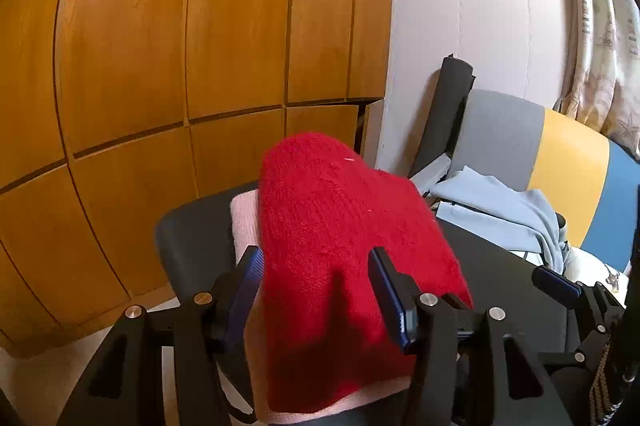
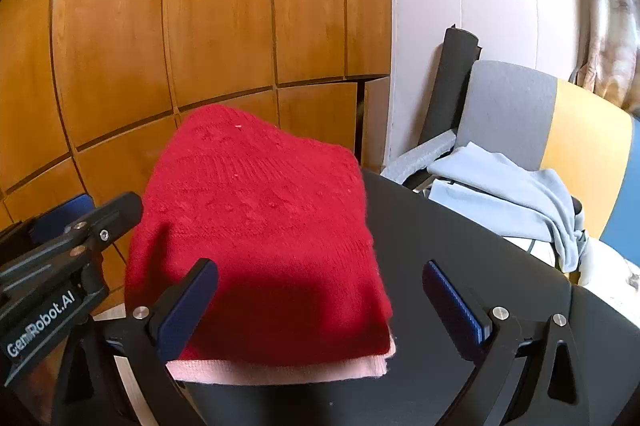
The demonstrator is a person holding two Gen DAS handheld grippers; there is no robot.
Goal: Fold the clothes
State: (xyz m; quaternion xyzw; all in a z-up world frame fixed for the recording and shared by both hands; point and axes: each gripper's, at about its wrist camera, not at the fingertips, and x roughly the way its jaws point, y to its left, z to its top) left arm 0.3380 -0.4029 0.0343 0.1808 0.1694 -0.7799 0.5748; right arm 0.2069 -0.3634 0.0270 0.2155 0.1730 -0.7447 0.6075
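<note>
A folded red knit sweater (image 1: 340, 226) lies on a folded pink garment (image 1: 244, 222), both stacked on a black table (image 1: 500, 266). My left gripper (image 1: 316, 266) is open, its blue-padded jaws astride the near end of the red sweater, above it. In the right wrist view the red sweater (image 2: 260, 226) sits on the pink garment (image 2: 280, 372). My right gripper (image 2: 320, 282) is wide open and empty, just in front of the stack's near right corner. The left gripper's body (image 2: 60, 266) shows at the left of that view.
A light blue garment (image 2: 508, 194) is draped over a chair with a grey, yellow and blue back (image 2: 560, 122) behind the table (image 2: 460, 226). A wooden wardrobe (image 2: 200, 26) fills the background. A dark rolled mat (image 2: 452, 86) leans on the wall.
</note>
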